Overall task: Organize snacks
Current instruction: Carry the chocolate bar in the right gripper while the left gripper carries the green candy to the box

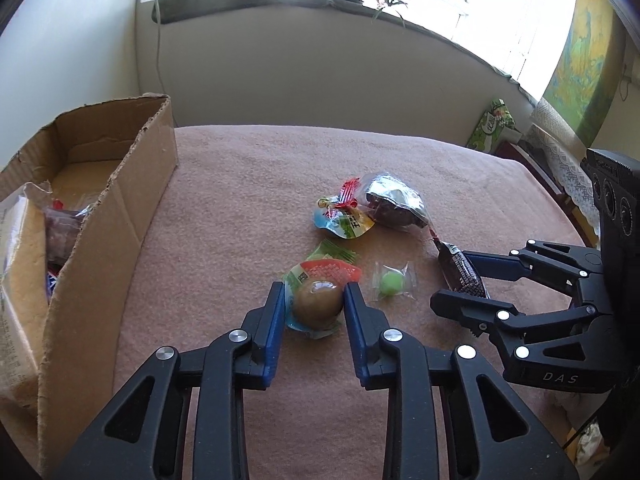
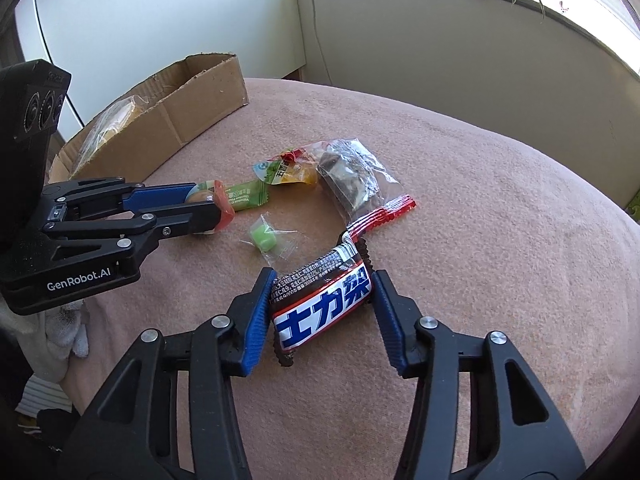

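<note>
My left gripper [image 1: 314, 304] clenched on packaged egg [image 1: 318, 306], mid-blanket, right of cardboard box [image 1: 120, 208]. My right gripper [image 2: 324, 300] clamping chocolate bar [image 2: 320, 300] at near right. Green candy [image 1: 392, 283] lies between, untouched.

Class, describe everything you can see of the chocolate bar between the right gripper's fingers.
The chocolate bar is a small wrapped bar in glossy dark brown film with a white band bearing large blue characters, fine print above and crimped ends. It lies on the pink cloth, lengthwise along the right gripper, whose blue pads close on its two long sides. Its far end points toward a red wrapper.
</note>
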